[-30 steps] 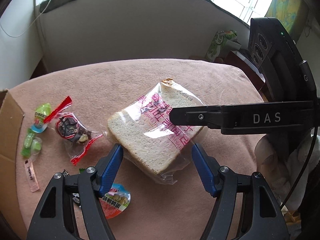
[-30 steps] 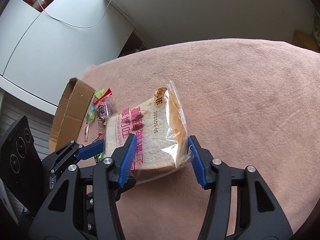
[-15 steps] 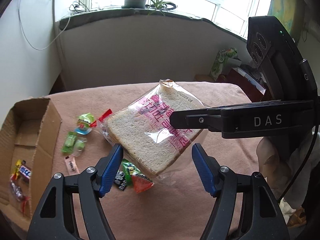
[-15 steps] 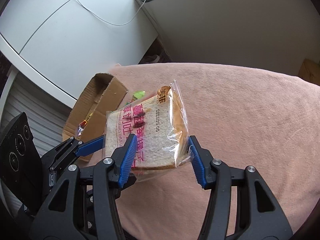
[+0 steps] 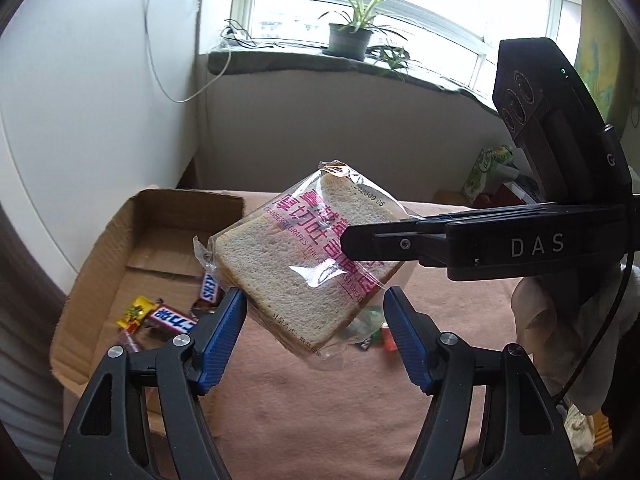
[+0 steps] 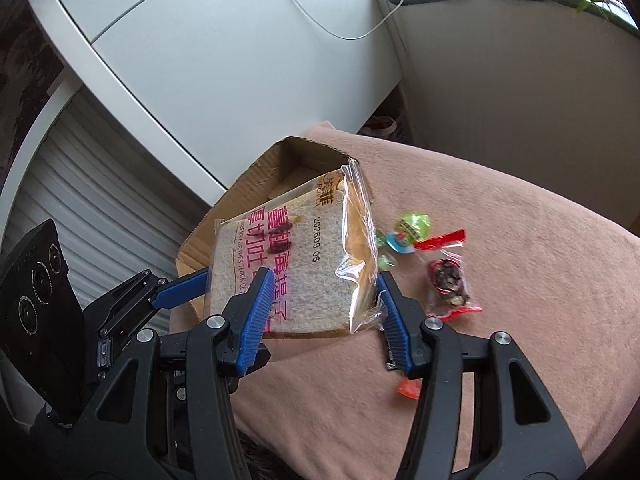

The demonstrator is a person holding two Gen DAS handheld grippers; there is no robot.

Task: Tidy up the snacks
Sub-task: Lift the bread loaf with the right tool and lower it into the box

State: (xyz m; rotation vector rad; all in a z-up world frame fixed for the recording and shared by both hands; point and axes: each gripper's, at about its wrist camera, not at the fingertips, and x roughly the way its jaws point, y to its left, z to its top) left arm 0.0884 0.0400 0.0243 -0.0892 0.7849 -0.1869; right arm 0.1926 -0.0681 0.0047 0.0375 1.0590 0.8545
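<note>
We're holding the bagged bread (image 5: pixel 308 264) aloft in the right claw (image 6: pixel 324 312), pinched shut on it, above the cardboard box (image 5: pixel 160 216) at the worktop's (image 6: pixel 500 240) edge. Left claw (image 5: pixel 314 336) is gaping wide, gripping nothing.

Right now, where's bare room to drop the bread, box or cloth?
Box: far half of the floor is bare, between the back wall and the candy bars; the near end is crowded with them. Cloth: open past the loose candies, away from the box; cluttered between those and the box.
</note>
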